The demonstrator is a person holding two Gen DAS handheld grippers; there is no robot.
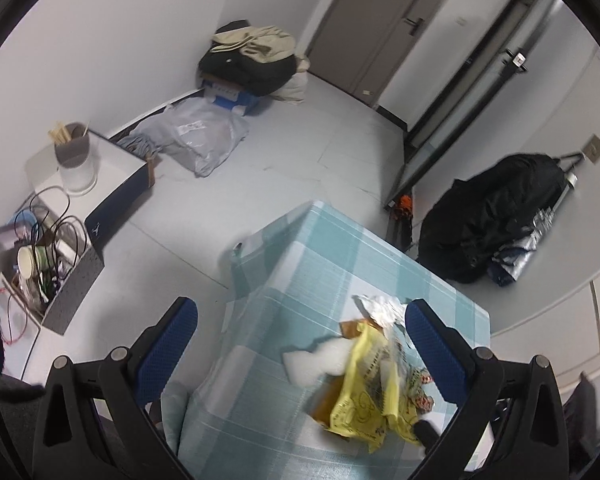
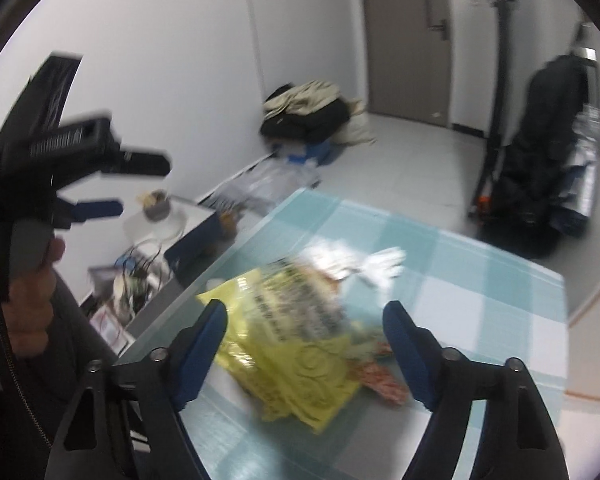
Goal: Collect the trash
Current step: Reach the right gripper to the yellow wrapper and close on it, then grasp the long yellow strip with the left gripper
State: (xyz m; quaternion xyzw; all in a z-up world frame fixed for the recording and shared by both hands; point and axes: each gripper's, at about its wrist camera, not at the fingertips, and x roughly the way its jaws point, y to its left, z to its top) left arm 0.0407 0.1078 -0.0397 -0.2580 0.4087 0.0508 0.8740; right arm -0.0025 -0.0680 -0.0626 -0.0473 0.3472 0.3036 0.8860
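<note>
From the left wrist view, the left claw hangs spread wide over a counter draped in a teal checked cloth, with nothing between its blue pads; the counter's near corner and part of the trash lie below the gap. The trash sits toward the right pad: a crumpled yellow bag, a white torn scrap just beside it, and a crinkled silvery wrapper a little farther up the cloth. All of it rests loose on the counter, and no bin shows here. On the floor to the left stands an open box of clutter, with bundles of clothing by the far wall. In the right wrist view, which is blurred, the right claw is released too, its jaws set apart above the same yellow bag, straddling it without pressing; the white wrapper lies beyond. The left claw shows at the left edge in the person's hand, well off the pile. By my reading, collecting has barely begun: nothing is picked up, and every piece is left to gather.
</note>
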